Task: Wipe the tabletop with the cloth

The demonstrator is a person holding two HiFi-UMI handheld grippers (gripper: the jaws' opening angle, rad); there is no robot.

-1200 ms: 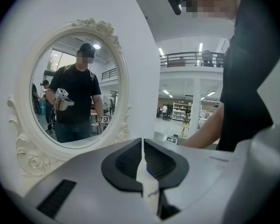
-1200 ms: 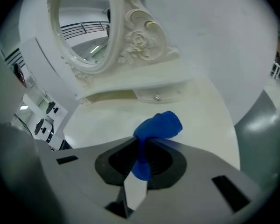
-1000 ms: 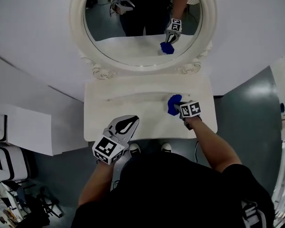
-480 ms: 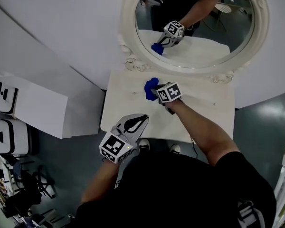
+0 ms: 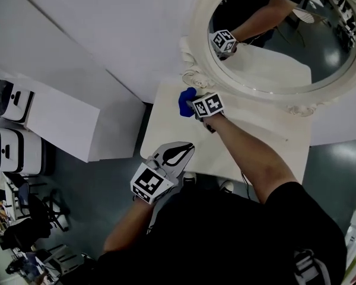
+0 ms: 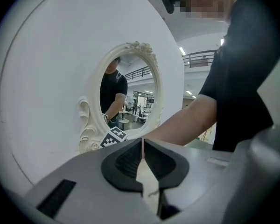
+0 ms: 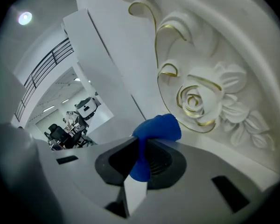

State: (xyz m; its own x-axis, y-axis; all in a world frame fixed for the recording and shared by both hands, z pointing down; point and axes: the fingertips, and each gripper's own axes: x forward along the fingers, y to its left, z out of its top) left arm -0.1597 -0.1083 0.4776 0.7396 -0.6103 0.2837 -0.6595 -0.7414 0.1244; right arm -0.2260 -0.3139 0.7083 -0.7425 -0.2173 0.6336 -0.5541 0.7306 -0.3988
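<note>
A blue cloth rests on the far left corner of the white tabletop, just below the mirror's carved frame. My right gripper is shut on the blue cloth, which bulges out past the jaws beside a carved rose. My left gripper hangs at the table's near left edge, jaws shut with nothing between them. In the left gripper view the left gripper points toward the mirror and the person's outstretched arm.
An oval mirror with an ornate white frame stands on the table's back edge against the wall. A white cabinet stands to the left. Cased equipment and chairs fill the floor at far left.
My right gripper has dragged the cloth leftward across the tabletop, from the right side to the far left corner by the mirror frame. The left gripper has kept its place at the near edge.
</note>
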